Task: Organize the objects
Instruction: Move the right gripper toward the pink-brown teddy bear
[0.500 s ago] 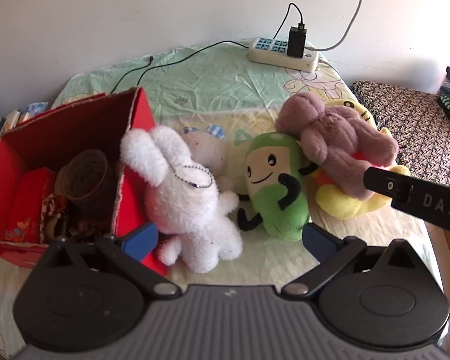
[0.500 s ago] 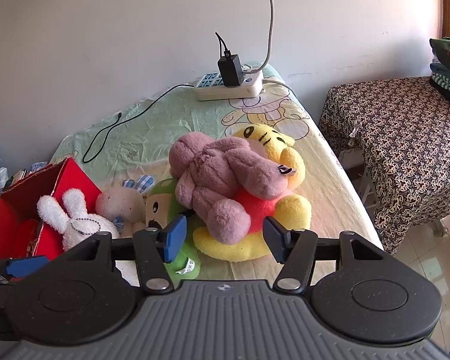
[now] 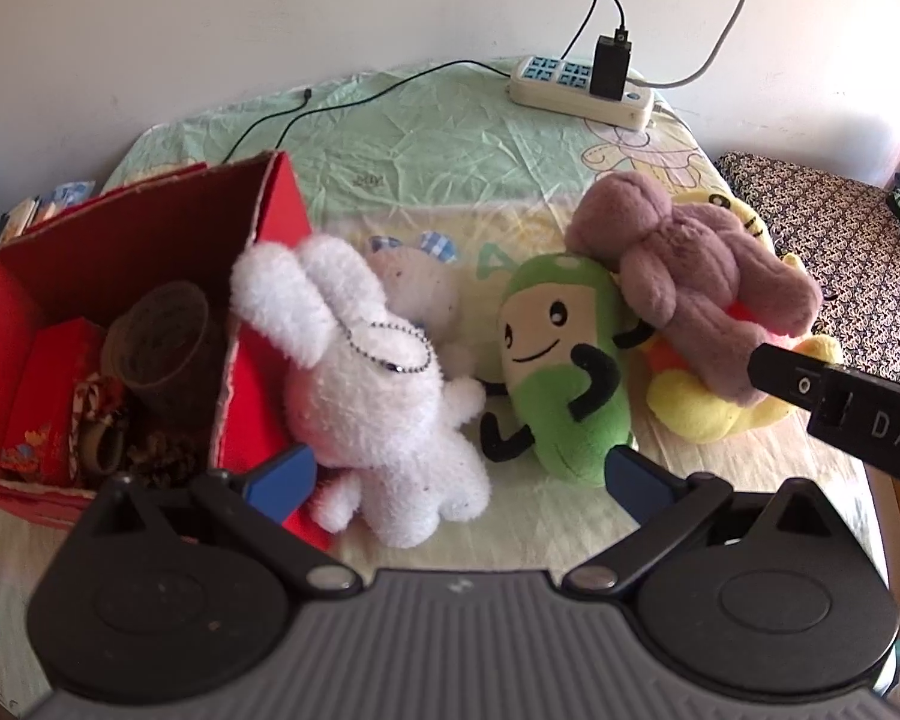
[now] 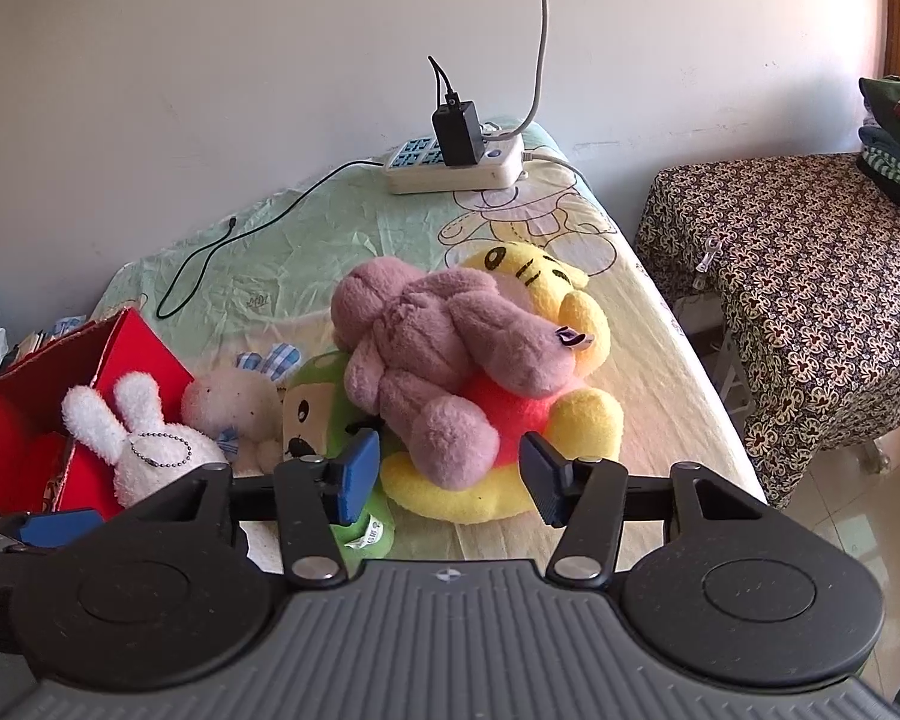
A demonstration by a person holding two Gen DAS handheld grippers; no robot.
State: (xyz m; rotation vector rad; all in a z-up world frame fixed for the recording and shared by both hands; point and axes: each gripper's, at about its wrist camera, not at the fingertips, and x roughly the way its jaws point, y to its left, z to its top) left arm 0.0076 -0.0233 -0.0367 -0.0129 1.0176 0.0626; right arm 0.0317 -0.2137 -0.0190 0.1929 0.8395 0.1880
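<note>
Several plush toys lie on a bed. A white rabbit (image 3: 378, 402) with a bead chain leans against the red box (image 3: 150, 222). Behind it lies a pale round plush (image 3: 420, 294), beside it a green smiling plush (image 3: 561, 360). A mauve plush (image 4: 438, 354) lies on top of a yellow bear (image 4: 576, 420). My left gripper (image 3: 459, 483) is open just in front of the white rabbit (image 4: 132, 444) and the green plush (image 4: 309, 408). My right gripper (image 4: 453, 474) is open, its fingers on either side of the mauve plush's near end without touching it.
The red box holds a brown cup (image 3: 162, 336) and small items. A power strip (image 4: 456, 165) with a black charger and cables lies at the far end of the bed. A patterned cloth-covered table (image 4: 810, 276) stands to the right across a gap of floor.
Both grippers have edged slightly forward toward the toys. The toys have not moved.
</note>
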